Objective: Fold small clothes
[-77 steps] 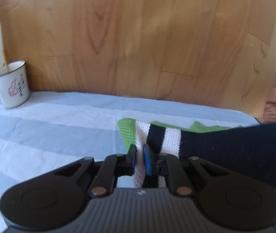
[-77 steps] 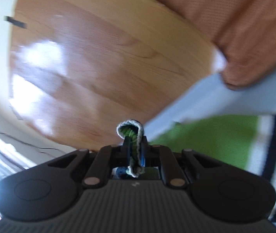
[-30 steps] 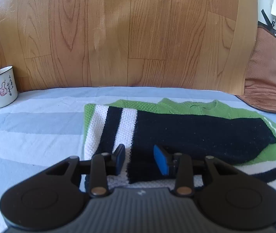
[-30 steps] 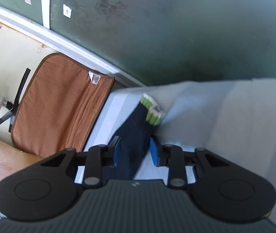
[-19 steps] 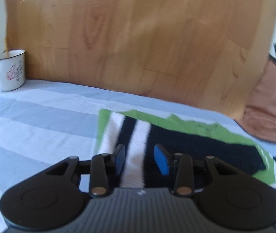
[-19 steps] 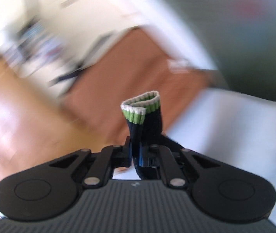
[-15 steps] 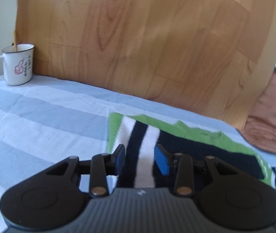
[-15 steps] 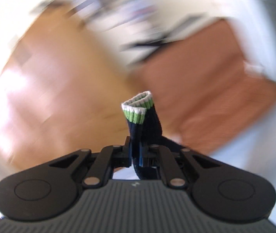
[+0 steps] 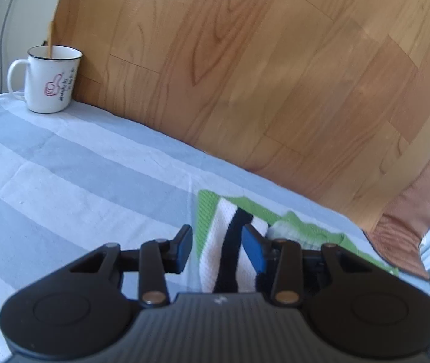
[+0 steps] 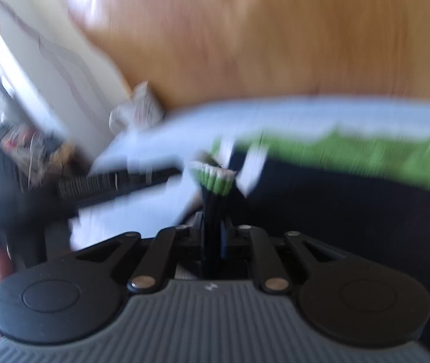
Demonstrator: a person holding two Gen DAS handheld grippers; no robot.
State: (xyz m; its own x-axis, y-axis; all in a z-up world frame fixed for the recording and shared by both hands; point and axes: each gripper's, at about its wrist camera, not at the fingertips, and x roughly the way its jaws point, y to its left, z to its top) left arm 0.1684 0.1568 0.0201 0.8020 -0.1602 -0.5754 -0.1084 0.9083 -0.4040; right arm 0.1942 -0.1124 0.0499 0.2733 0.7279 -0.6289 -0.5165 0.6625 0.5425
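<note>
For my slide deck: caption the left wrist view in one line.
Open left hand-held gripper poised over a striped knit sweater on a striped cloth, mug behind.

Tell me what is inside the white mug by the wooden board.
A thin wooden stick stands in the white mug, leaning on its rim and poking above it. The mug's wall hides whatever else, liquid or not, lies lower inside.

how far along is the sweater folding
Done: one sleeve already lies across the sweater. In hand: the right claw grips the other sleeve, its pads having just eased, carrying it over the body; the left claw hovers open. Left: lay it down, fold the body.
</note>
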